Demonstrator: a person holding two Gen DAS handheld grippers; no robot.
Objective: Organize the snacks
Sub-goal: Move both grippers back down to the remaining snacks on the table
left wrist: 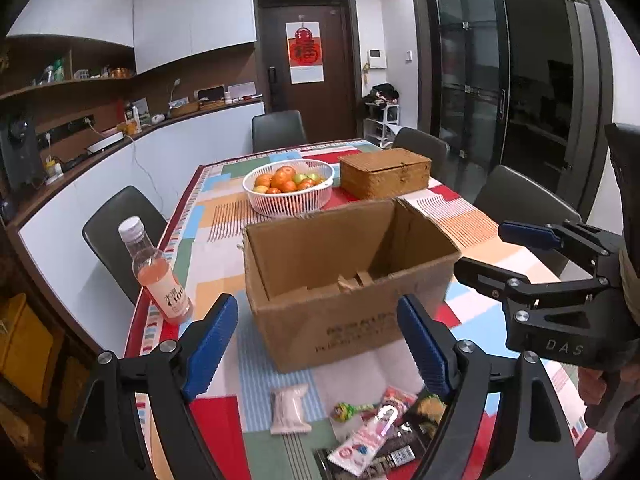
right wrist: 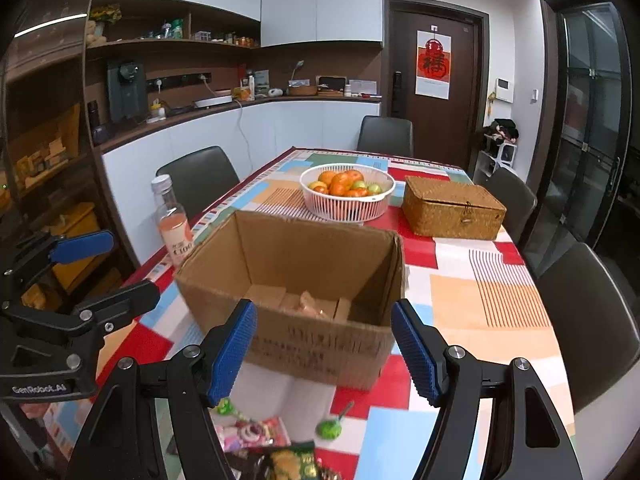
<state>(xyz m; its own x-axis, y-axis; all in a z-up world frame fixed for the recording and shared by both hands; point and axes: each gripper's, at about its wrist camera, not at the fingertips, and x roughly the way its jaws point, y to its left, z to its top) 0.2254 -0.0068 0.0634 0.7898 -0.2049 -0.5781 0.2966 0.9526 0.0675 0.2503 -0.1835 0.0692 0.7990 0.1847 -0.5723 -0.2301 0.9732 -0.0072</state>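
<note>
An open cardboard box stands mid-table; it also shows in the right wrist view, with an orange snack packet lying inside. Loose snack packets lie on the tablecloth in front of the box, with a white packet beside them. In the right wrist view I see a pink packet, a green lollipop and a dark packet. My left gripper is open and empty above the packets. My right gripper is open and empty before the box.
A pink drink bottle stands at the table's left edge. A white fruit basket and a wicker box sit behind the cardboard box. Dark chairs surround the table. A counter runs along the left wall.
</note>
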